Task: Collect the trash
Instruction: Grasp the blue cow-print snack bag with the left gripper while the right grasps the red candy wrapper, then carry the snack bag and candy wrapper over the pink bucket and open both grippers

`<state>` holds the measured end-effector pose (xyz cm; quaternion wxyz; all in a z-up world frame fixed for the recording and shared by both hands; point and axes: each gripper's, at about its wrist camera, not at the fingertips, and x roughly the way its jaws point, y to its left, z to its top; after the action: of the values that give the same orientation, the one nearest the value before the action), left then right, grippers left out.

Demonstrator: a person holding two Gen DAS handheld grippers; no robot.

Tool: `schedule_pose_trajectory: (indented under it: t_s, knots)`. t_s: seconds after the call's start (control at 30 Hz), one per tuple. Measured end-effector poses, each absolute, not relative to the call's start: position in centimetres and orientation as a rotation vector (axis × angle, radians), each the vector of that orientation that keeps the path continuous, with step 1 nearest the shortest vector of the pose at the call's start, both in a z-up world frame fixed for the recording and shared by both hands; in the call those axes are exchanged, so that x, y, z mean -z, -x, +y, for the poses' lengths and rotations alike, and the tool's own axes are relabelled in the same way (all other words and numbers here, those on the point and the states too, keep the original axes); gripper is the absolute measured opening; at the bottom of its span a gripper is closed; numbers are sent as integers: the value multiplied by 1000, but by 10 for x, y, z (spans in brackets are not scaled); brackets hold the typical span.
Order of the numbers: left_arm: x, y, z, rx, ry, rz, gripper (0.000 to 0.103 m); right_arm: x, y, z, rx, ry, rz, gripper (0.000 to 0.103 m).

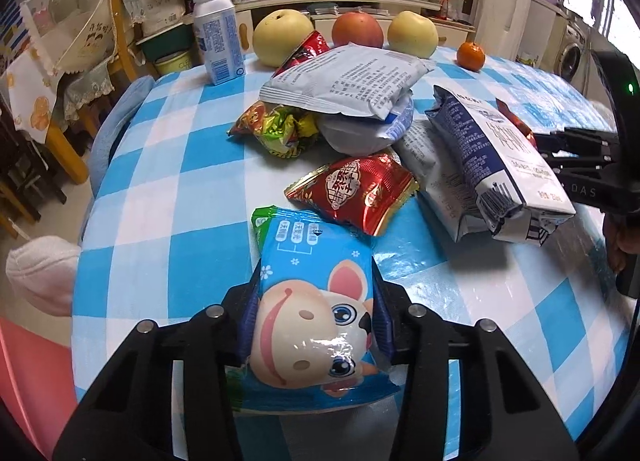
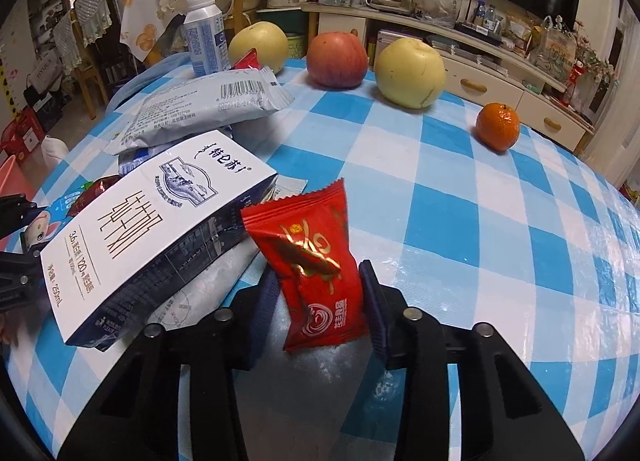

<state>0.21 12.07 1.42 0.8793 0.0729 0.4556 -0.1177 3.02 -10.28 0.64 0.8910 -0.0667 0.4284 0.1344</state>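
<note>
My left gripper (image 1: pixel 314 313) is shut on a blue cartoon-pig wrapper (image 1: pixel 316 301), pinched between its blue pads at the table's near edge. My right gripper (image 2: pixel 320 293) is shut on a red candy wrapper (image 2: pixel 314 261), which stands tilted between its pads. A pile of trash lies mid-table: a red snack wrapper (image 1: pixel 356 191), a flattened white and navy milk carton (image 1: pixel 492 157) (image 2: pixel 160 229), a grey foil packet (image 1: pixel 344 81) (image 2: pixel 200 109), and a crumpled green and yellow wrapper (image 1: pixel 280 129). The right gripper shows at the right edge of the left wrist view (image 1: pixel 576 165).
The table has a blue and white checked cloth (image 1: pixel 168 197). At its far side stand a white bottle (image 1: pixel 216 37), two yellow pears (image 1: pixel 282 35), a red apple (image 1: pixel 358 29) and a mandarin (image 1: pixel 471 55). A pink bin (image 1: pixel 28 373) is at the lower left.
</note>
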Motion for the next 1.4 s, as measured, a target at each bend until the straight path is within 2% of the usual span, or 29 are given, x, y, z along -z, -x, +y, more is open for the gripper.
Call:
schedule_pose_trajectory:
  t_s: [0.23,0.73,1.1,1.4]
  knots:
    - [-17,1,130,242,-94,962,45,-13,-24,-112,-265,73,876,36]
    - [-37,19,148,229,-21,903,45,-46,8,-120,-293,-89,785,35]
    - [-66,37,176,154,78,784,45,-81,36,-100,-347,-188,730,35]
    - [-92,53,217,-44,162,654,45,-108,54,-37,-473,-187,712,35]
